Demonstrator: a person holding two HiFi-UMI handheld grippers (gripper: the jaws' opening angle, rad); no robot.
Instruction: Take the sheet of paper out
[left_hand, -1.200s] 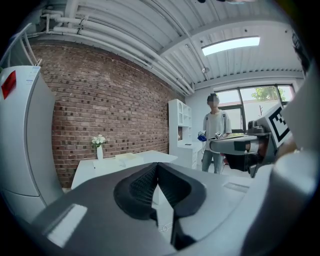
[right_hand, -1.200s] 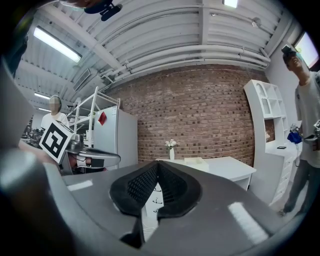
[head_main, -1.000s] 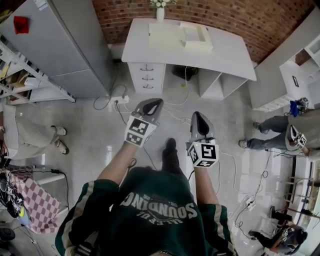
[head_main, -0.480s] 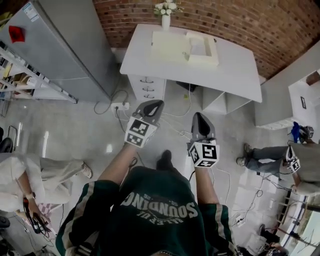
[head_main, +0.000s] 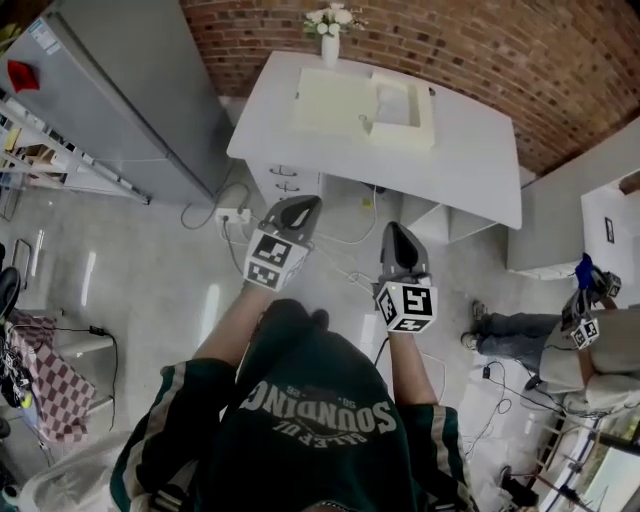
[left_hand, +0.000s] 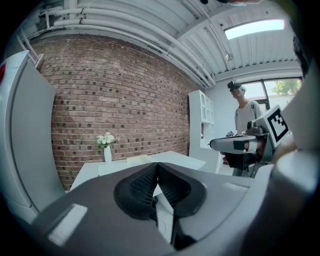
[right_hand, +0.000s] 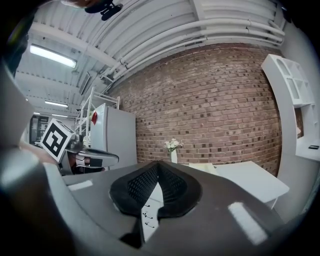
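Note:
A pale cream sheet of paper (head_main: 328, 100) lies flat on the white desk (head_main: 470, 170), beside a shallow white tray (head_main: 402, 104). Both grippers are held out over the floor, short of the desk's near edge. My left gripper (head_main: 305, 204) is shut with nothing in it, its tips meeting in the left gripper view (left_hand: 156, 165). My right gripper (head_main: 396, 231) is likewise shut and empty (right_hand: 158, 164). The sheet shows as a thin pale strip on the desk top in the left gripper view (left_hand: 138, 159) and the right gripper view (right_hand: 201, 166).
A vase of white flowers (head_main: 330, 40) stands at the desk's back edge. Drawers (head_main: 285, 180) sit under the desk's left side. A grey cabinet (head_main: 120, 100) stands to the left. Cables (head_main: 350, 240) and a power strip (head_main: 232, 214) lie on the floor. A person (head_main: 560, 340) is at right.
The desk has come nearer and shifted toward me as I walk forward. Both grippers stay shut and level. The person at the left has left the view.

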